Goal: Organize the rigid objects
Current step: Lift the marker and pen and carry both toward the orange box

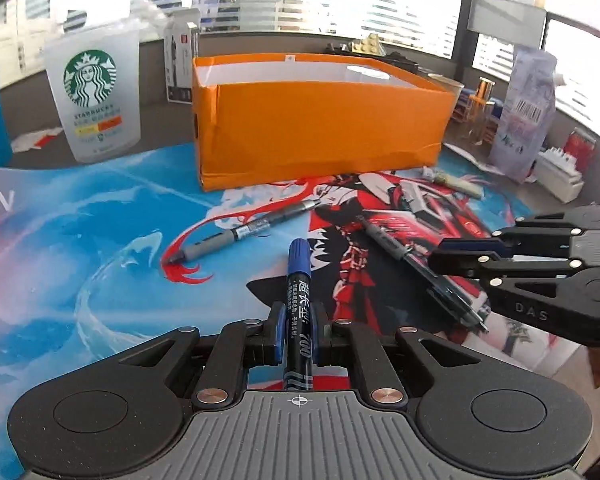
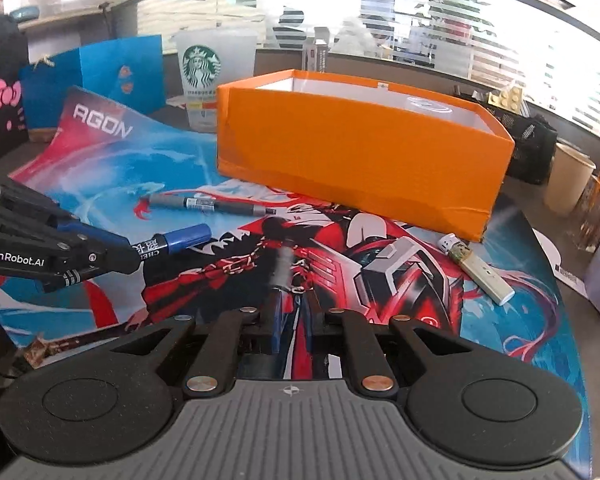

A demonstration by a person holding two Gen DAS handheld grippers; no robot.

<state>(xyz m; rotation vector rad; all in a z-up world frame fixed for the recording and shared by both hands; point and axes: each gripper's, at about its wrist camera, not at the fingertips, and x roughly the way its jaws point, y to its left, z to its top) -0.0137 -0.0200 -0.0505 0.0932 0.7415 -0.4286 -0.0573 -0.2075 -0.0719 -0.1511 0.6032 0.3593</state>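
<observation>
Left wrist view. My left claw [image 1: 298, 330] is clamped on a blue-capped marker [image 1: 298, 300]; its long axis runs along the fingers, cap forward, aimed at the orange box [image 1: 320, 120], which stands open-topped straight ahead on the printed mat [image 1: 80, 240]. A grey pen [image 1: 246, 230] lies loose on the mat between claw and box, slanting up to the right. My right claw [image 1: 436, 258] enters from the right, holding a dark pen [image 1: 420, 268] that slants down to the right. A frosted cup [image 1: 94, 96] stands left of the box.

Right wrist view. My right claw [image 2: 294, 324] is closed on the dark pen [image 2: 284, 268], blurred, its axis pointing forward toward the box's near wall [image 2: 360, 160]. A small white stick-shaped item [image 2: 478, 266] lies on the mat just off the box's near right corner. The left claw [image 2: 134, 258] and marker [image 2: 176, 242] show at left.

Judgement: both loads point boxward; I cannot tell which claw is nearer, so both carries look alike, up and over the rim.
</observation>
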